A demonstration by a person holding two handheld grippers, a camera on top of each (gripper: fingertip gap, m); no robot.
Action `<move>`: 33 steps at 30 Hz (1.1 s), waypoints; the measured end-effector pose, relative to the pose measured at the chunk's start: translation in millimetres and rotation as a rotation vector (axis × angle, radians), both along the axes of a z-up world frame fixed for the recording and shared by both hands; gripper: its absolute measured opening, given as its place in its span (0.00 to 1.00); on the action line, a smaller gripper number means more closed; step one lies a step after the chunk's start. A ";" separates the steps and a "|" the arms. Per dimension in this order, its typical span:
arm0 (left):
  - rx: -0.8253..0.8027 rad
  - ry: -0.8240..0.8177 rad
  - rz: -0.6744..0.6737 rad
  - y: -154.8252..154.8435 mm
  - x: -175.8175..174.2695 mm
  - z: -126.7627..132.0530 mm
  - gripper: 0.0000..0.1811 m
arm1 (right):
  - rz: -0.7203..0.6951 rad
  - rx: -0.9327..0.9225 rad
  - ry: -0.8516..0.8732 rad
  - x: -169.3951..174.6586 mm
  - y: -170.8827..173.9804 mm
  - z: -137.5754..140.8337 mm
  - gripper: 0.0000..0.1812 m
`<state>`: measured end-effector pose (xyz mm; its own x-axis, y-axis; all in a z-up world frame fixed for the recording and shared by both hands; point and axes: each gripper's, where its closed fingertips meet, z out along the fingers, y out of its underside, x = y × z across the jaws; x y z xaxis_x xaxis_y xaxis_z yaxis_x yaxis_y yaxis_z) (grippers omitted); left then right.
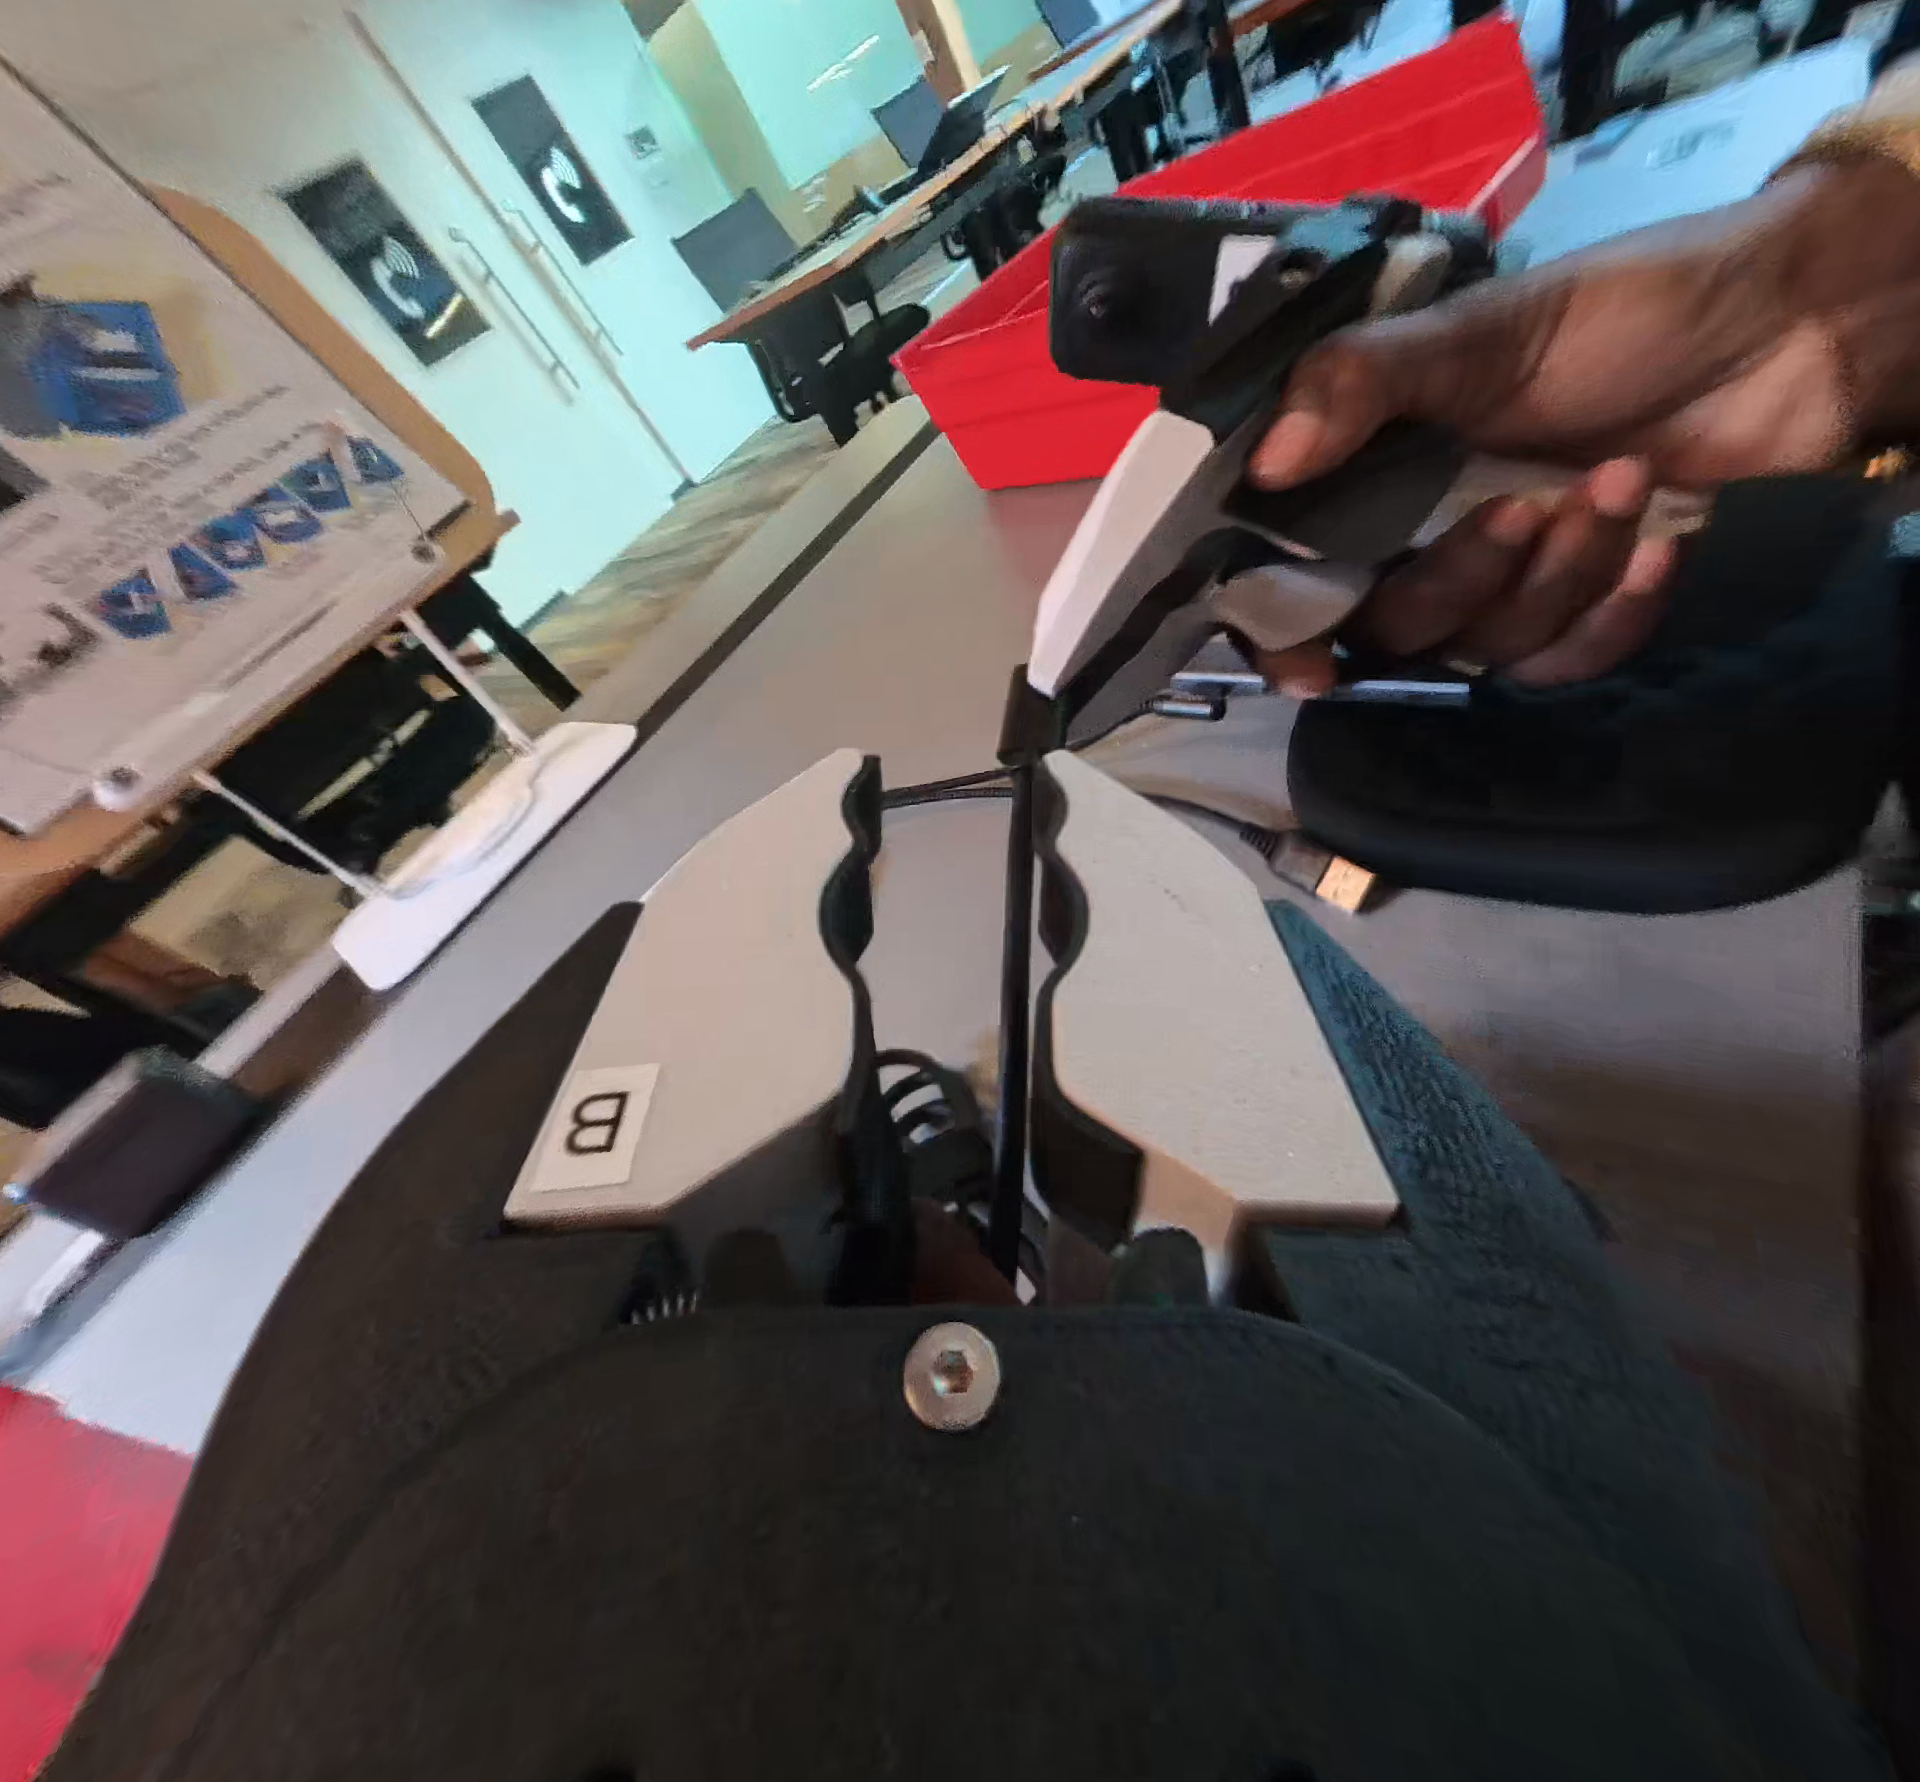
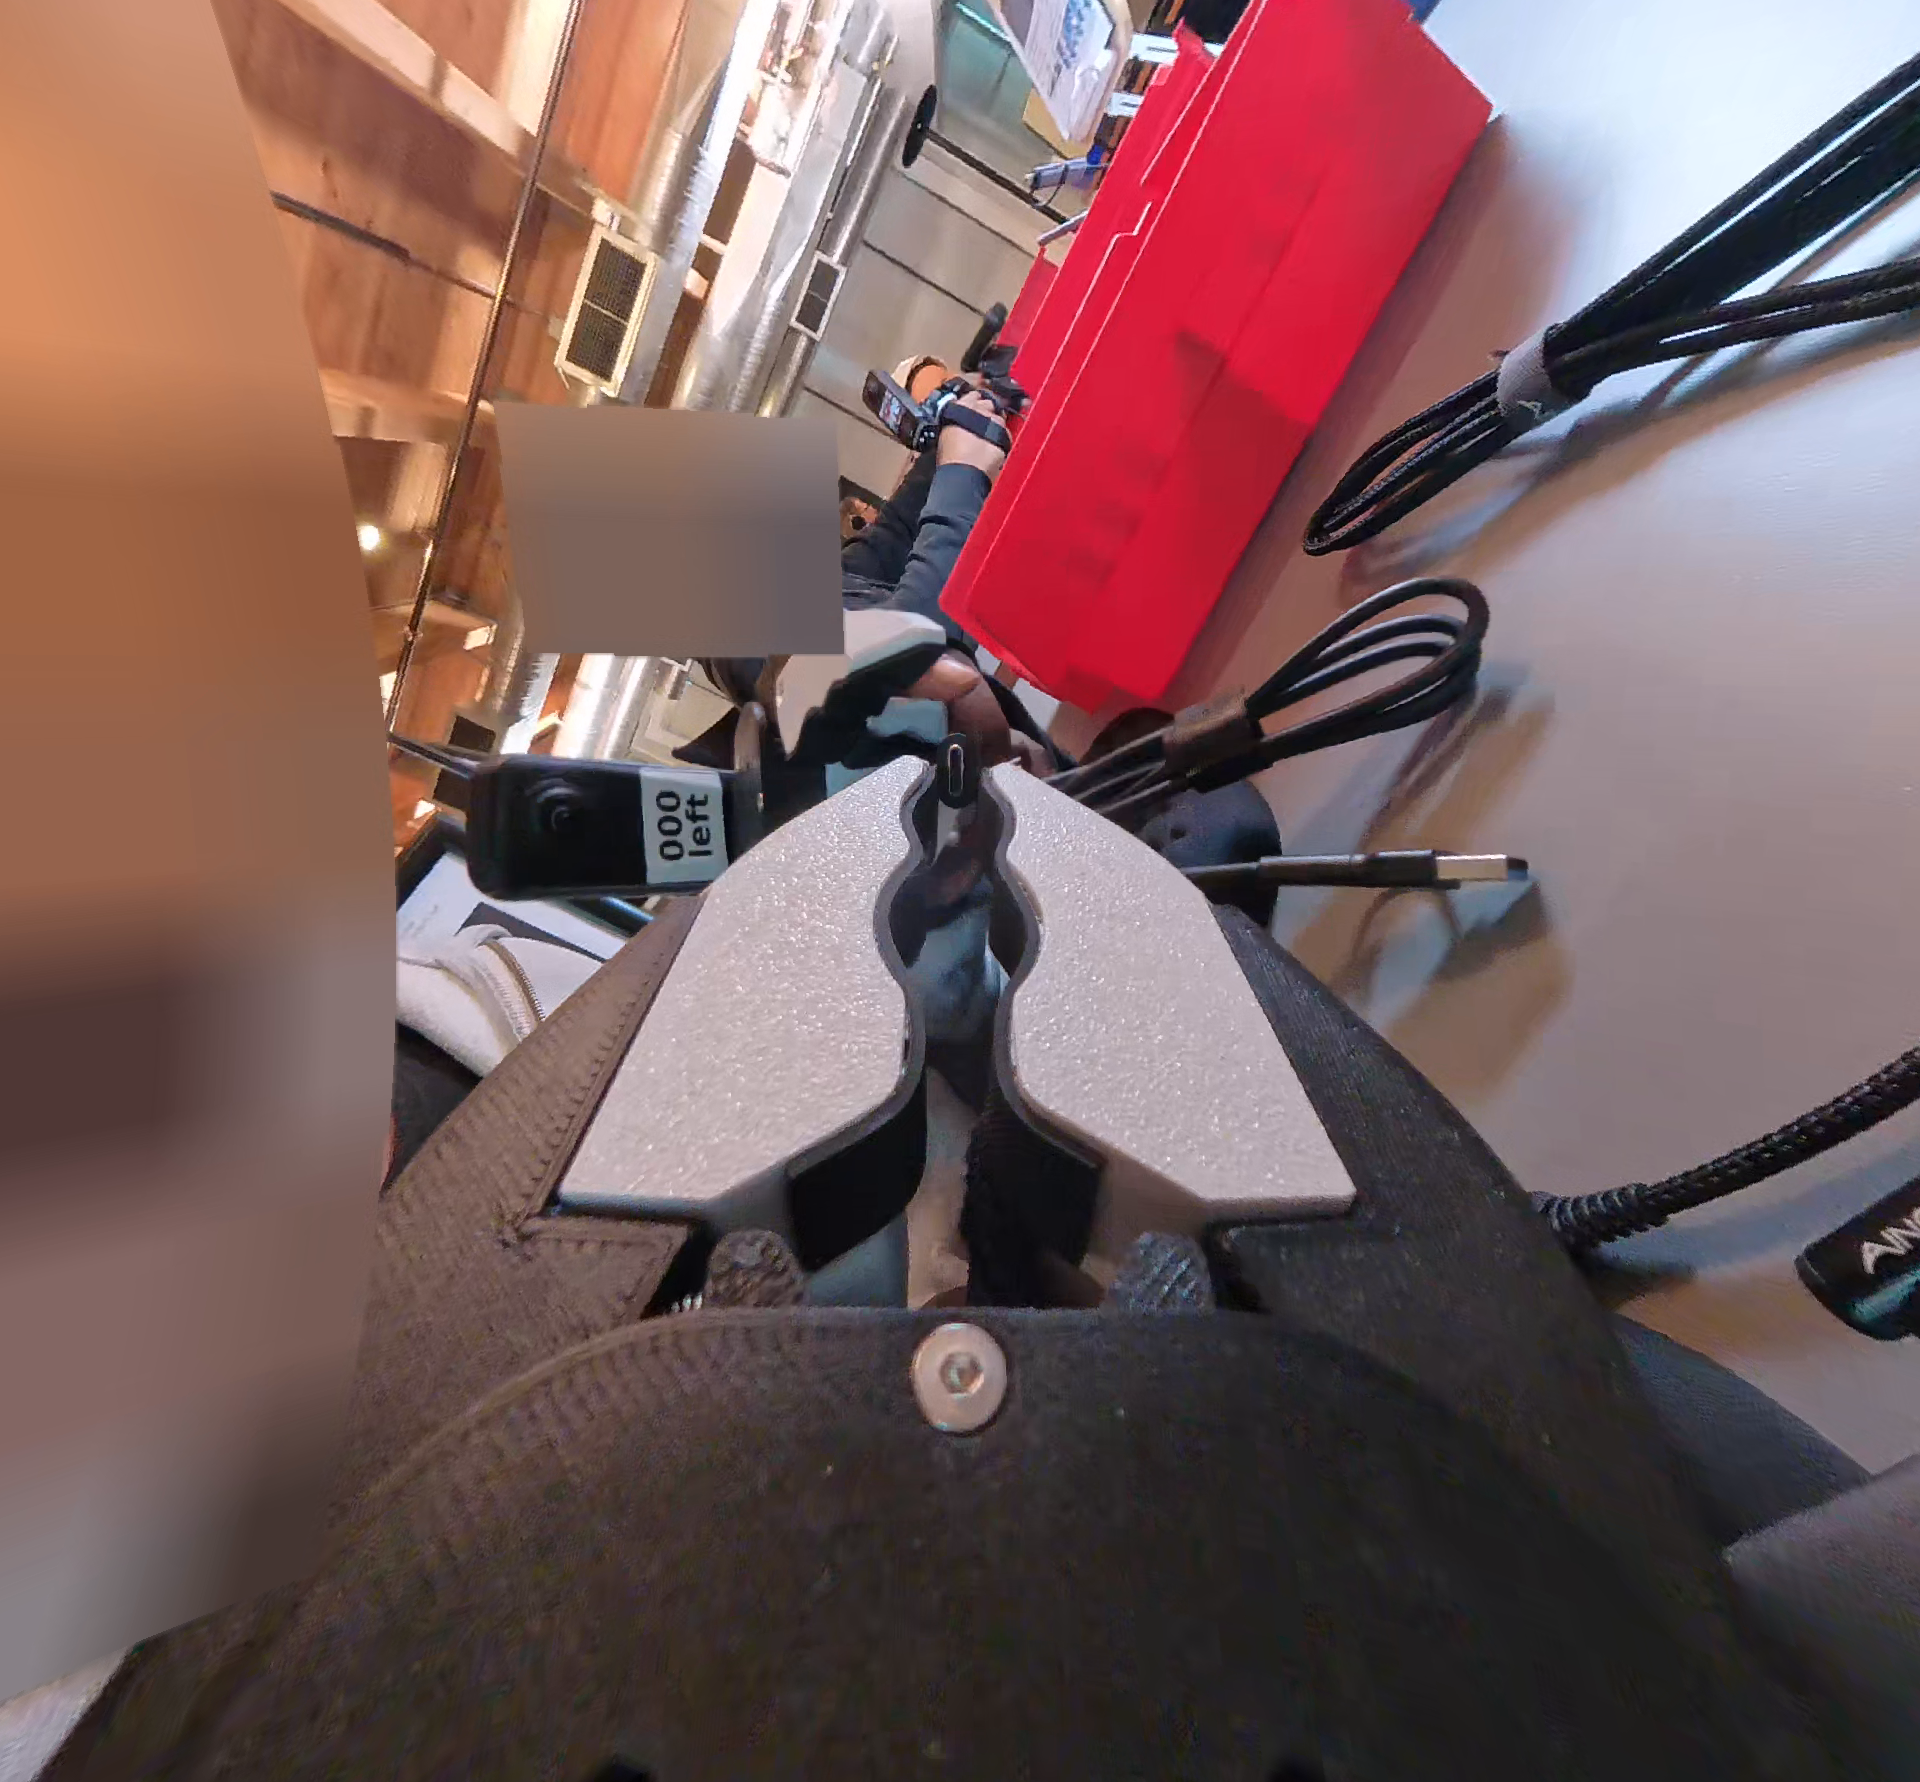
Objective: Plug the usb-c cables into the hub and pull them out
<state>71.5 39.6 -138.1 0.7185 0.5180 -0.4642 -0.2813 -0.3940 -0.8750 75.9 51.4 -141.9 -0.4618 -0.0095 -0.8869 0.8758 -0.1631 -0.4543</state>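
R gripper [image 2: 958,787] jaws clamped on usb-c plug [image 2: 957,772], tip fwd toward L gripper [image 1: 961,782], whose jaws stand apart w/ cable [image 1: 1016,953] between.

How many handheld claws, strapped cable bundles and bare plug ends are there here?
Handheld grippers: 2, left gripper and right gripper.
Strapped cable bundles: 2, braided bundle and smooth black bundle.
Plug ends: 2, usb-c plug in the right gripper, flat plug on the table.
Total: 6.
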 end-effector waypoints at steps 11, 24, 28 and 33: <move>-0.052 0.017 -0.075 0.8 2.7 -3.9 0.20 | 0.017 -0.038 -0.037 1.7 -0.9 0.6 0.04; -0.063 0.028 -0.132 12.3 9.2 -14.0 0.17 | 0.052 -0.057 -0.068 11.1 -9.9 2.2 0.04; -0.005 0.004 -0.165 10.8 11.4 -9.4 0.08 | 0.069 -0.062 -0.071 13.3 -10.5 3.0 0.04; 0.010 -0.025 -0.204 10.5 14.3 -10.6 0.07 | 0.091 -0.068 -0.085 15.7 -11.8 2.2 0.04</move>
